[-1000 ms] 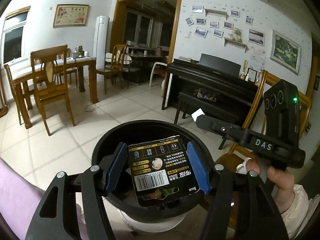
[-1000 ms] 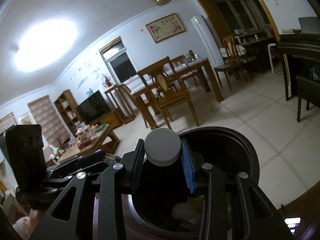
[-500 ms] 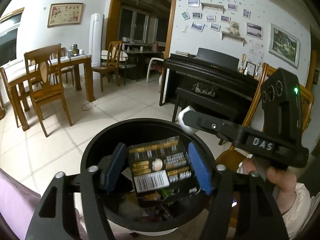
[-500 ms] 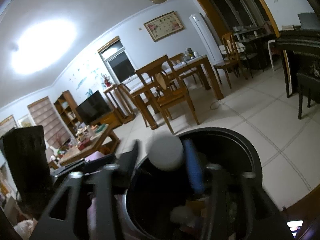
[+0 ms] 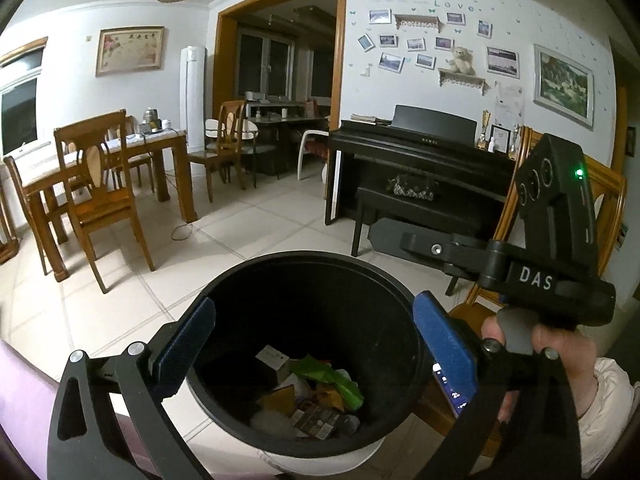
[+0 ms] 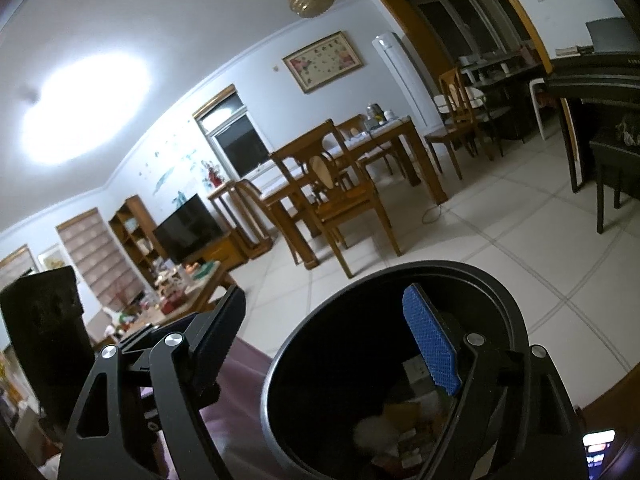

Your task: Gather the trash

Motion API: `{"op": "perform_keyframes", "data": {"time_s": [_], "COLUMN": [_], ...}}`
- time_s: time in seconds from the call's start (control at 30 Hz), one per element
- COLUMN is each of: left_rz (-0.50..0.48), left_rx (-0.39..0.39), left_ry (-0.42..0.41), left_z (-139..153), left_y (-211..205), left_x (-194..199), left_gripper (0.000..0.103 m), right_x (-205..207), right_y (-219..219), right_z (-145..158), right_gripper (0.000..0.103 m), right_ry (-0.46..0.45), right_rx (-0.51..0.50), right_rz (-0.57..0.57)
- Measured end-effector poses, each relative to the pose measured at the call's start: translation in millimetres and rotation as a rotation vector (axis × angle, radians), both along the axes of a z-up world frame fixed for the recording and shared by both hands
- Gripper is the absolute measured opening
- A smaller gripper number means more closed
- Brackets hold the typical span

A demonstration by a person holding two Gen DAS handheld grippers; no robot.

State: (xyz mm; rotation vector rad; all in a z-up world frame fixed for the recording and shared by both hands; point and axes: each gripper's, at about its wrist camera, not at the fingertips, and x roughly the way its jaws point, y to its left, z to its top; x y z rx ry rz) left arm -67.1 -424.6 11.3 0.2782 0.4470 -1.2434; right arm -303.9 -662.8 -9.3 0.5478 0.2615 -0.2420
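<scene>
A round black trash bin (image 5: 308, 272) stands on the tiled floor right below both grippers; it also shows in the right wrist view (image 6: 460, 276). Inside lie mixed trash: a black battery card (image 5: 320, 420), green wrapper (image 5: 332, 376), white paper and a white roundish item (image 6: 370, 428). My left gripper (image 5: 314, 344) is open and empty over the bin's mouth. My right gripper (image 6: 324, 336) is open and empty at the bin's left rim. The right gripper's body (image 5: 520, 256) shows in the left wrist view.
A purple cloth surface (image 6: 236, 376) lies next to the bin. A wooden armchair (image 5: 592, 196) stands close on the right, a black piano and bench (image 5: 416, 168) behind. A dining table with chairs (image 5: 100, 168) stands on the left; a cluttered coffee table (image 6: 176, 292) further off.
Both grippers have opened. The battery card dropped from the left gripper into the bin, and the grey-capped item dropped from the right gripper into it.
</scene>
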Motion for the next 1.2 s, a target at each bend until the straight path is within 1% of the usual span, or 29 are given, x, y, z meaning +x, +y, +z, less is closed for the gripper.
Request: {"op": "perform_keyframes", "data": {"time_s": [0.17,0.37,0.57,0.67,0.77,0.9,1.0,1.1,1.17,1.2], "left_rz": [0.009,0.026,0.086,0.128,0.216,0.393,0.494,0.598,0.698,0.733], "left_rx": [-0.018,-0.044,-0.074,-0.089,-0.091,-0.064,-0.071,-0.09,-0.098,-0.103], "left_ry": [0.0,-0.006,0.003,0.007,0.001,-0.026,-0.036,-0.032,-0.041,-0.046], "left_z": [5.3,13.9,19.1,20.7,21.2,20.9,22.4,23.6,25.1,25.0], "left_y": [11.4,31.2,71.6,95.3,125.0,170.4,207.6,248.2,276.0,287.3], "left_x": [-0.3,-0.4,10.1,15.6,22.3,30.9,37.6,43.5,46.5,47.0], "left_gripper": [0.098,0.098,0.098,0.098,0.098,0.098,0.098,0.098,0.098,0.098], "right_x": [-1.2,4.4,26.3,46.3,67.9,99.9,125.2,147.3,162.6,171.6], "right_y": [1.4,10.4,28.5,49.1,72.4,113.2,155.1,196.8,227.1,244.4], "right_z": [-0.7,11.1,21.4,22.8,24.8,28.9,26.4,22.3,16.4,11.9], "right_gripper": [0.08,0.08,0.08,0.082,0.083,0.084,0.084,0.09,0.091,0.091], "right_ry": [0.006,0.016,0.028,0.043,0.054,0.064,0.079,0.094,0.105,0.116], "right_rx": [-0.01,-0.031,-0.046,-0.056,-0.07,-0.079,-0.096,-0.108,-0.116,-0.12], "right_rz": [0.008,0.022,0.063,0.113,0.165,0.25,0.333,0.404,0.445,0.47]}}
